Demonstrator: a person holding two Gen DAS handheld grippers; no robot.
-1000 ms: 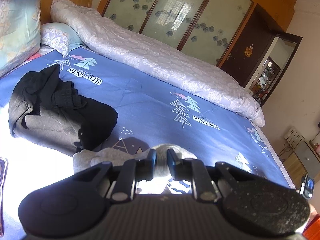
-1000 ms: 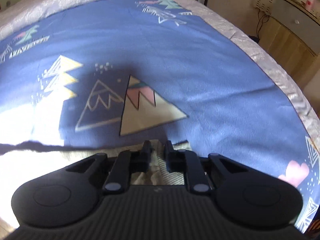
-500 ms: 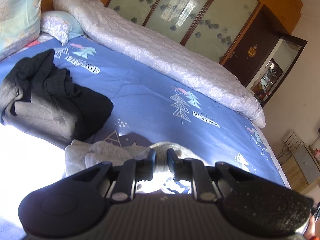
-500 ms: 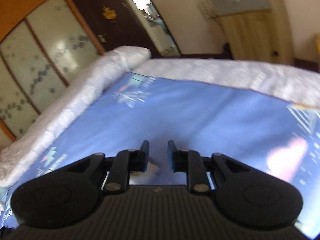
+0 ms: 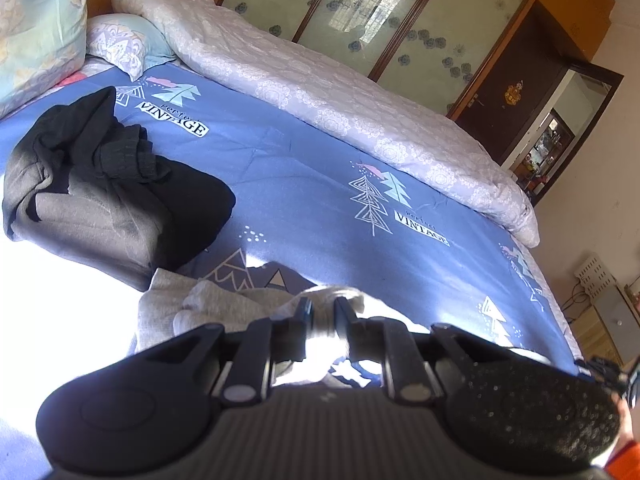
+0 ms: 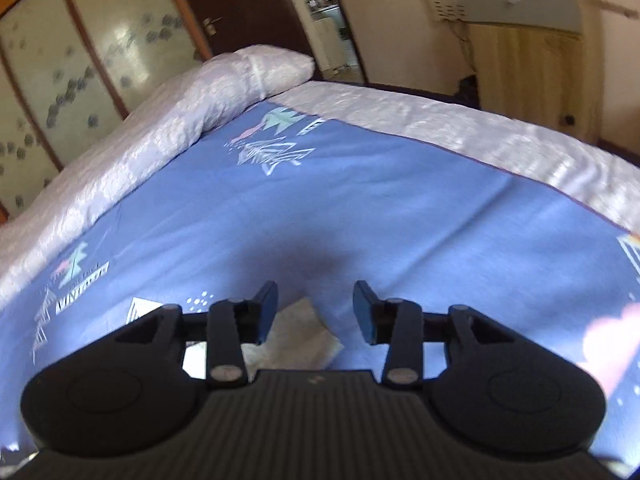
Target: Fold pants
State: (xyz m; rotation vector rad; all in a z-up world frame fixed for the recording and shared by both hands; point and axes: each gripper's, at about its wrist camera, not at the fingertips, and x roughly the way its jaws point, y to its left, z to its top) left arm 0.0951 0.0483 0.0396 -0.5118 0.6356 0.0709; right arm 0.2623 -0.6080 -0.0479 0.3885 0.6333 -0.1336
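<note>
Light grey pants (image 5: 200,312) lie bunched on the blue bedsheet (image 5: 304,184), part of them washed out by sunlight. My left gripper (image 5: 322,312) is shut on a fold of this grey fabric, which runs up between its jaws. In the right wrist view my right gripper (image 6: 315,308) hangs over the sheet with its jaws opening. A corner of the light cloth (image 6: 304,340) lies on the sheet below and behind the fingertips, and the pads do not touch it.
A heap of black and dark grey clothes (image 5: 108,196) lies left of the pants. A rolled white quilt (image 5: 320,92) runs along the far side of the bed, pillows (image 5: 120,46) at the head. Wardrobe doors (image 5: 360,12), a dark door (image 6: 240,4) and a cabinet (image 6: 520,0) stand beyond.
The right gripper let go of the cloth, widened its jaws, rose and swung to face the far bed corner. The left gripper kept its hold on the grey fabric, hardly moving.
</note>
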